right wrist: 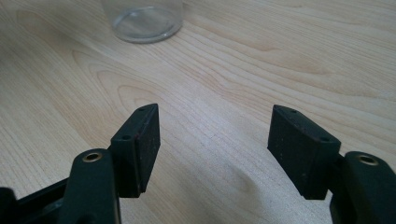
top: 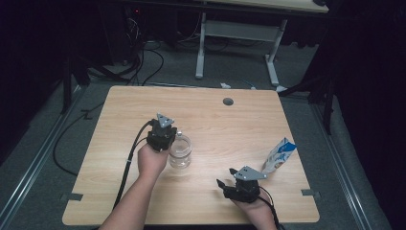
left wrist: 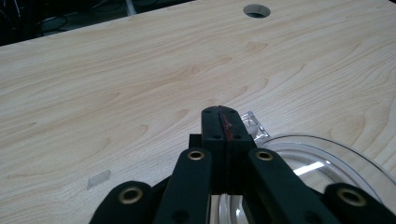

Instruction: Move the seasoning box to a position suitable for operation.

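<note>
My left gripper hovers left of centre on the wooden table, right against the rim of a clear glass jar. In the left gripper view its jaws are pressed flat together with a thin red streak along the seam. A small clear scrap sticks out by the right pad; I cannot tell whether it is pinched. The jar's rim curves at the lower right. My right gripper rests near the front edge, open and holding nothing, pointed toward the jar's base.
A blue and white packet lies near the table's right edge, beyond my right gripper. A round cable hole sits at the far middle of the tabletop. A small strip of clear tape is stuck on the wood. Another desk stands behind.
</note>
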`<state>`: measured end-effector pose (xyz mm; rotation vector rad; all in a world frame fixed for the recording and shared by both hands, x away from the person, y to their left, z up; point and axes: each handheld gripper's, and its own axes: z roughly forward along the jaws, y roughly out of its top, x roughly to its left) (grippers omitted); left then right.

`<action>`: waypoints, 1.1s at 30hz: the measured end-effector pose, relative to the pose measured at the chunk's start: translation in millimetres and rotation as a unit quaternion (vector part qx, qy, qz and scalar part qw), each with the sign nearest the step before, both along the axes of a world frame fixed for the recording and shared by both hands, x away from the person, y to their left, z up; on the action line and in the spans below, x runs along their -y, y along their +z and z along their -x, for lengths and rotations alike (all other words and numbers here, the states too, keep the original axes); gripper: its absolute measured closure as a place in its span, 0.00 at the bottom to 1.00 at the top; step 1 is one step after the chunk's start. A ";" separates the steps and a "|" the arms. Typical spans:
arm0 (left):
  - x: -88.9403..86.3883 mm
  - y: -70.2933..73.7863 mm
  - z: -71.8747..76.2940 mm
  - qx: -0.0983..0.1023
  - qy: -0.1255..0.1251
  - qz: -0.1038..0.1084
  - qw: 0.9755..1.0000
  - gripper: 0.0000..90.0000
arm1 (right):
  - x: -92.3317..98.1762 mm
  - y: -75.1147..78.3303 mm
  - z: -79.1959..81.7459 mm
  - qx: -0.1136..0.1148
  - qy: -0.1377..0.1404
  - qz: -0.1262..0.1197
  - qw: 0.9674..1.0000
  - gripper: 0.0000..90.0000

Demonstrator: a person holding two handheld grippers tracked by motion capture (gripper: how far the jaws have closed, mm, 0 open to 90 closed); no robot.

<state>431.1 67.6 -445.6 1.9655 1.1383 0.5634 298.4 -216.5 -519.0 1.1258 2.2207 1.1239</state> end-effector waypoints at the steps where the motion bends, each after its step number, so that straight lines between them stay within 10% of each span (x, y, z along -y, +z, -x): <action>1: 0.1 0.0 -0.3 0.000 -0.002 0.000 1.000 1.00 | -0.1 0.0 0.0 0.000 0.000 0.000 1.000 0.38; 33: 11.3 -3.5 42.2 0.020 -0.037 0.003 0.999 1.00 | -1.7 -0.1 0.9 0.000 0.001 0.005 1.000 0.38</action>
